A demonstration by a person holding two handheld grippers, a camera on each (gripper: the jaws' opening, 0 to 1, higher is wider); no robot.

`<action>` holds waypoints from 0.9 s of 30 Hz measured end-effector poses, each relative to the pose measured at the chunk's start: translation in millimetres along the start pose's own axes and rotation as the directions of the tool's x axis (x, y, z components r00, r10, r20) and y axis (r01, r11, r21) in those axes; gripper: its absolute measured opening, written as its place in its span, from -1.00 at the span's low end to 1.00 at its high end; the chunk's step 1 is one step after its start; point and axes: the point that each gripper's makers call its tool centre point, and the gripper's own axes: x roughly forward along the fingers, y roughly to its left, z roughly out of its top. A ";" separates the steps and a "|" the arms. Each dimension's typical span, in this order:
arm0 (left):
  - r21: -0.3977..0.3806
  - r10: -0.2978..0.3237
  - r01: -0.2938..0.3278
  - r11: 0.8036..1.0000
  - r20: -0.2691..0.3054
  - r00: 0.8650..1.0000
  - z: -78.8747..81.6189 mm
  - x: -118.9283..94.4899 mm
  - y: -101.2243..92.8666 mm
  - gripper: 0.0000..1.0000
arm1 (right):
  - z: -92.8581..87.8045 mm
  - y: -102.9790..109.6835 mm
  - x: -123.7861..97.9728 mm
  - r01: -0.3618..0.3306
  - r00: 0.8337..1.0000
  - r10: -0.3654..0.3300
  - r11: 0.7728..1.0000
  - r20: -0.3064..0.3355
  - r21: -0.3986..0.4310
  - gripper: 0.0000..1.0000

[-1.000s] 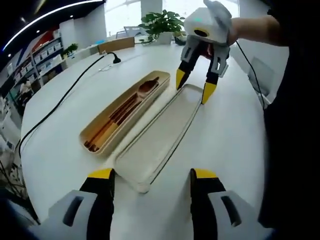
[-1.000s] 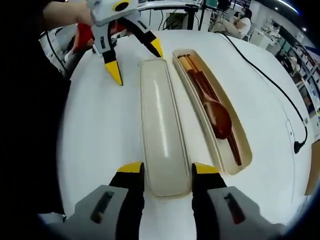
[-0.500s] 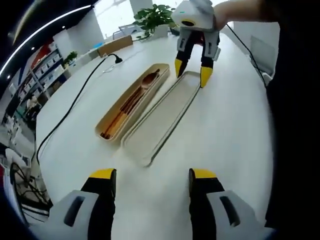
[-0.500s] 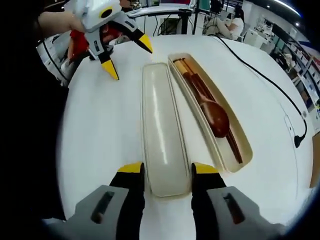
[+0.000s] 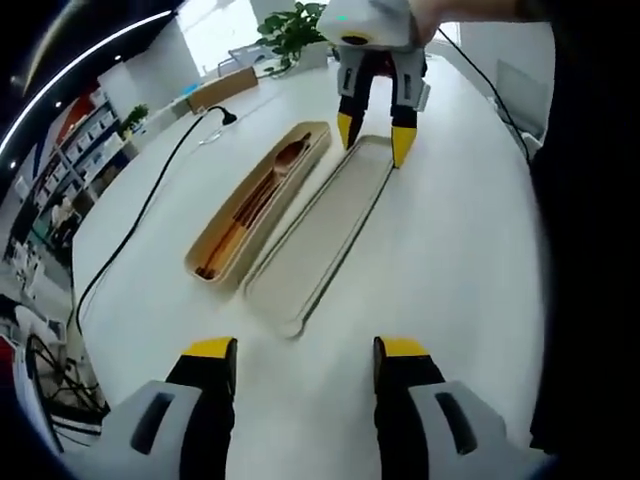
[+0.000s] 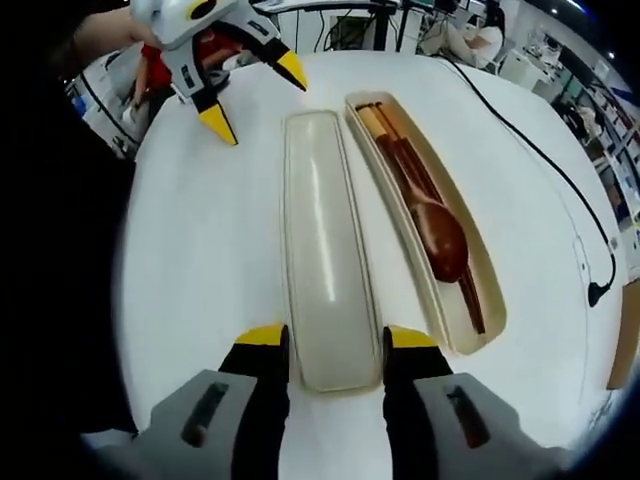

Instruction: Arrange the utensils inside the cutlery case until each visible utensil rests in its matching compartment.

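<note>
Cutlery case (image 6: 455, 300) w/ spoon (image 6: 438, 235) inside; lid (image 6: 322, 260) beside; right gripper (image 6: 334, 340) straddling lid, left gripper (image 5: 305, 350) spread.

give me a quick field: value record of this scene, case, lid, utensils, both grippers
case: open beige tray on the white table
utensils: brown spoon and chopsticks lying inside the case
lid: flat on the table, alongside the case
right gripper: open, jaws straddling the lid's near end
left gripper: open, above bare table short of the lid, holding nothing
cable: black cord on the table
</note>
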 end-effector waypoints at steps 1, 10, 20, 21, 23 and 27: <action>-0.021 -0.004 0.004 1.000 -0.004 1.000 -1.3 0.5 0.5 0.12 | -0.2 0.0 0.2 0.000 1.000 0.000 1.000 -0.022 0.000 -0.33; -0.016 -0.015 0.015 1.000 0.002 1.000 -0.4 3.5 -4.0 -0.01 | 0.0 -0.7 3.7 -0.033 0.971 0.017 0.998 -0.239 -0.061 -0.30; -0.047 0.019 -0.018 0.999 0.012 1.000 -1.7 4.3 1.8 0.19 | 1.5 0.3 5.6 -0.045 0.937 0.001 0.992 -0.350 -0.118 -0.28; -0.052 0.020 -0.019 0.998 0.015 1.000 -1.8 4.3 2.0 0.19 | 0.9 -0.1 5.1 -0.047 0.938 0.003 0.992 -0.347 -0.118 -0.29; -0.060 0.021 -0.020 0.998 0.016 1.000 -2.0 4.6 2.9 0.21 | 0.5 -0.3 4.8 -0.049 0.940 0.006 0.992 -0.342 -0.119 -0.29; -0.060 0.055 -0.054 0.997 0.016 0.998 -0.2 5.4 10.1 0.40 | 0.5 0.6 4.5 -0.067 0.948 0.016 0.987 -0.319 -0.149 -0.34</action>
